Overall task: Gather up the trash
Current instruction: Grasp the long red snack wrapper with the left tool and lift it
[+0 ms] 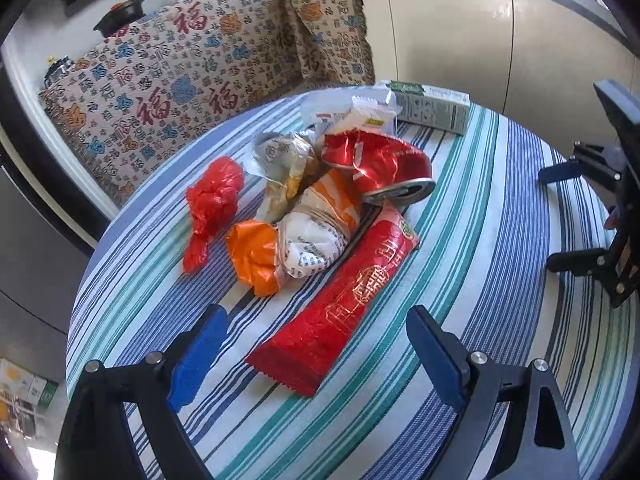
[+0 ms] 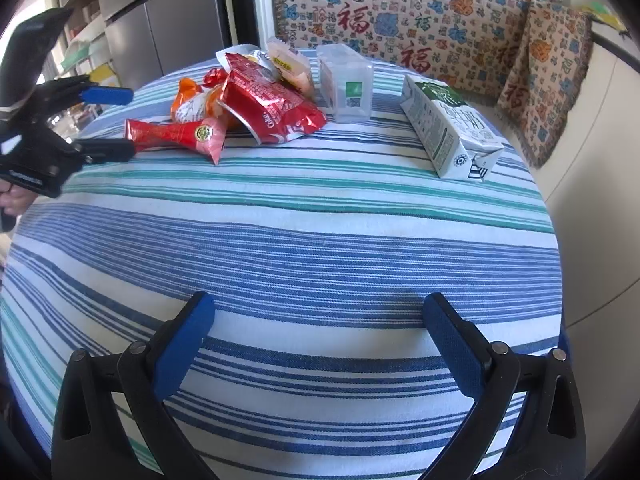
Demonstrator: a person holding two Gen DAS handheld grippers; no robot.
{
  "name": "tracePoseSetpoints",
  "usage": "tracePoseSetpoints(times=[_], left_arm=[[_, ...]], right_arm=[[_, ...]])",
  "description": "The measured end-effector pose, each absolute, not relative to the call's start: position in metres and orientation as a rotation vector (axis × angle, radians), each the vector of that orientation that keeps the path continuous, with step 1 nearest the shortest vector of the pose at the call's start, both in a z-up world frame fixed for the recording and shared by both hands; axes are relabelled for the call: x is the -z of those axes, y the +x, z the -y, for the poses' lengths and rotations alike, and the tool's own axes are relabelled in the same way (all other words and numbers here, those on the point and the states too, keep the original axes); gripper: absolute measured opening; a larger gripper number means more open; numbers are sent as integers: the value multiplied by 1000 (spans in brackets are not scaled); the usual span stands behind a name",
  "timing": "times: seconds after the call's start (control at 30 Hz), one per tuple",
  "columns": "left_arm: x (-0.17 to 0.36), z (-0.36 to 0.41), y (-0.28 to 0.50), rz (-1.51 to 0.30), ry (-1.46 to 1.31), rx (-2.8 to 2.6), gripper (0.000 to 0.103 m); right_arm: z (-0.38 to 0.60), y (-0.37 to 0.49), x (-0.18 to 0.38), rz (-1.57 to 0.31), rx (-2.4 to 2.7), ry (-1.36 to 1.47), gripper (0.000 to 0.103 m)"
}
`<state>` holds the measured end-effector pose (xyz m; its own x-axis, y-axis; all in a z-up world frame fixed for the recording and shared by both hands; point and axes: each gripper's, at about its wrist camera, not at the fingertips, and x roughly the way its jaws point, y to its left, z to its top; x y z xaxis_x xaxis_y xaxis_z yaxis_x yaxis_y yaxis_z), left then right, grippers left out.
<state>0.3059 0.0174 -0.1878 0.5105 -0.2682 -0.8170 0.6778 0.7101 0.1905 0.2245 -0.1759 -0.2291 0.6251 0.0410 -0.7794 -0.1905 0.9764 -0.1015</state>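
Note:
A heap of trash lies on the round striped table (image 1: 480,240): a long red wrapper (image 1: 340,308), a crushed red can (image 1: 380,164), an orange-and-white wrapper (image 1: 296,240), a red plastic bag (image 1: 212,204) and pale packets behind. My left gripper (image 1: 318,356) is open, and the near end of the long red wrapper lies between its fingers, untouched by the pads. The right gripper (image 2: 320,348) stands open over bare cloth with nothing between its fingers. It also shows at the right edge of the left wrist view, as the right gripper (image 1: 560,216).
A green-and-white milk carton (image 2: 448,128) lies on its side at the table's far right. A clear plastic box (image 2: 348,84) stands beside the heap. A patterned cloth (image 2: 400,12) covers the counter behind. The table edge curves close on the right.

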Motion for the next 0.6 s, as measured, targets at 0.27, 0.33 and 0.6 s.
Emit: tracePoseSetpoints(times=[0.27, 0.33, 0.6], left_arm=[[193, -20, 305, -915, 463, 660, 33], [189, -26, 301, -927, 419, 650, 33], [181, -55, 240, -972, 240, 399, 32]], right_arm=[[180, 225, 227, -884, -120, -158, 103], [180, 226, 227, -885, -117, -156, 103], [181, 226, 227, -886, -115, -156, 103]])
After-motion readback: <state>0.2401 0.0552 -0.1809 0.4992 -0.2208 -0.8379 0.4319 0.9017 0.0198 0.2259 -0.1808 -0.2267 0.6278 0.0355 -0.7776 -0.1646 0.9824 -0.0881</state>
